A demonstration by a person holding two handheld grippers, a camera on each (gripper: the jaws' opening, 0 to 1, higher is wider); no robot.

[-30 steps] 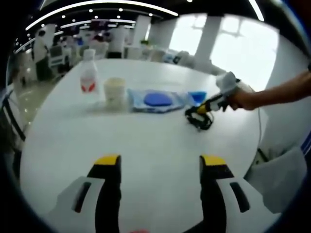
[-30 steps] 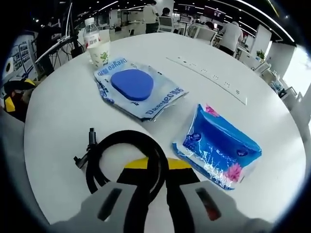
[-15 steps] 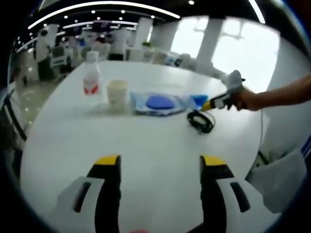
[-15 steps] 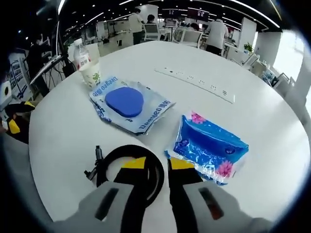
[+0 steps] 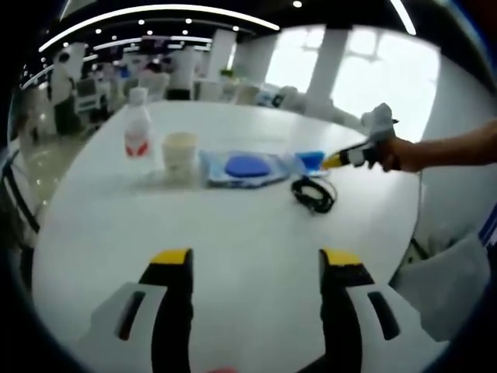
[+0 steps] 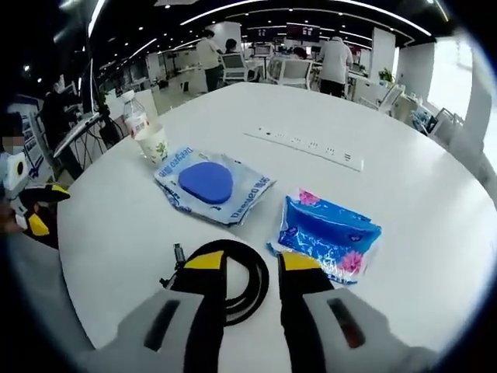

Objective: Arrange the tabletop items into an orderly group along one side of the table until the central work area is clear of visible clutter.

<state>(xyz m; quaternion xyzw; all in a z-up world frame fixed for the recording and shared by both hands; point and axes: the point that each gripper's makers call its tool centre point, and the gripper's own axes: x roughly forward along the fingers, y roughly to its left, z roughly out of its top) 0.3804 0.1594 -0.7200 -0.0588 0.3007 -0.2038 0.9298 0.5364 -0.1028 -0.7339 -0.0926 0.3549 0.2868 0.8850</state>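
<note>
Left gripper view: left gripper [image 5: 255, 268] hovering low over the bare near part of the round white table [image 5: 233, 233], jaws standing wide apart, released, nothing between them. Lying in a row at about 12 o'clock from the jaws: plastic bottle [image 5: 137, 134] with red label, paper cup [image 5: 179, 151] just beside it toward 3 o'clock, then the clear packet with a blue pad [image 5: 247, 166], then a sliver of the blue tissue pack [image 5: 313, 159]. Coiled black cable [image 5: 313, 193] resting at roughly 1 o'clock, near the packet. Right gripper [image 5: 351, 155] reaching in from 3 o'clock, held by a hand [image 5: 396, 154], tips hanging just above the cable. Right gripper view: right gripper [image 6: 251, 262] hovering over the black cable [image 6: 252, 276], jaws slightly parted, released, loop showing between and beyond the tips but not pinched. Packet with blue pad [image 6: 210, 183] lying at 11 o'clock, tissue pack [image 6: 326, 235] at 1 o'clock, just beside the cable. Cup [image 6: 156, 143] and bottle [image 6: 135, 117] standing touching at 10 o'clock near the table edge. White power strip [image 6: 304, 145] lying at 12 o'clock, well beyond.
</note>
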